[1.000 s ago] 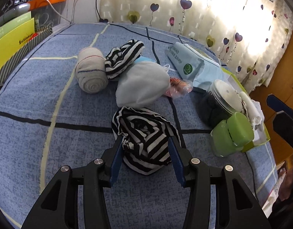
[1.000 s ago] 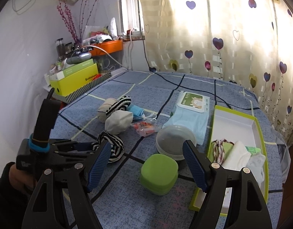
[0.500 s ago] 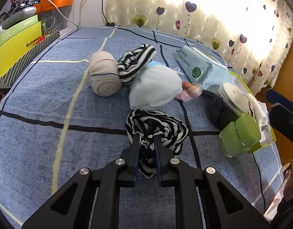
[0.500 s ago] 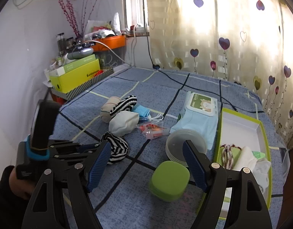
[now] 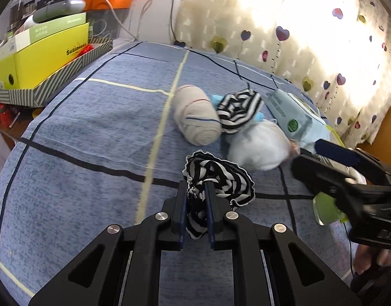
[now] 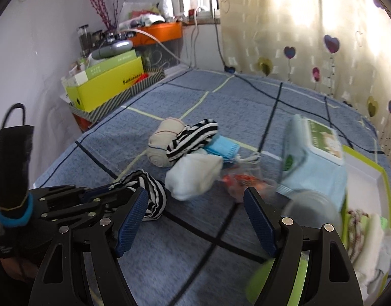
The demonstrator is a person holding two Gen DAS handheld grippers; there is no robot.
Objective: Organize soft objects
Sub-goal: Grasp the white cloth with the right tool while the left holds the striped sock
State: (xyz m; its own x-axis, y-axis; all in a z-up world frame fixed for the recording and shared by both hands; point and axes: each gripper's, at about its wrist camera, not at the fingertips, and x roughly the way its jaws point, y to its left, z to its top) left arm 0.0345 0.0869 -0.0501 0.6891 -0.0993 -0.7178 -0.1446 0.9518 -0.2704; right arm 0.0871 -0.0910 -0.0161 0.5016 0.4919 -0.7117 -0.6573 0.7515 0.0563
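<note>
Your left gripper (image 5: 196, 213) has a narrow pinch on the bunched black-and-white striped fabric piece (image 5: 218, 178), near the front of the blue checked bedspread (image 5: 93, 132). It's light, limp and stretchy; grab bunched folds, not the frilled edge. Right gripper (image 6: 195, 216) is wide open, holding nothing. The bed is soft and cluttered; heart-print curtain (image 6: 310, 38) behind.

Little can be read here. The yellow box (image 6: 111, 86) at the bed's edge bears dark lettering on its side that seems to begin "Su"; the rest is too small and blurred to make out. The wipes pack (image 5: 292, 117) carries a round green logo and a line of print along its side, neither legible; in the right wrist view its white lid label shows a picture with unreadable print.
</note>
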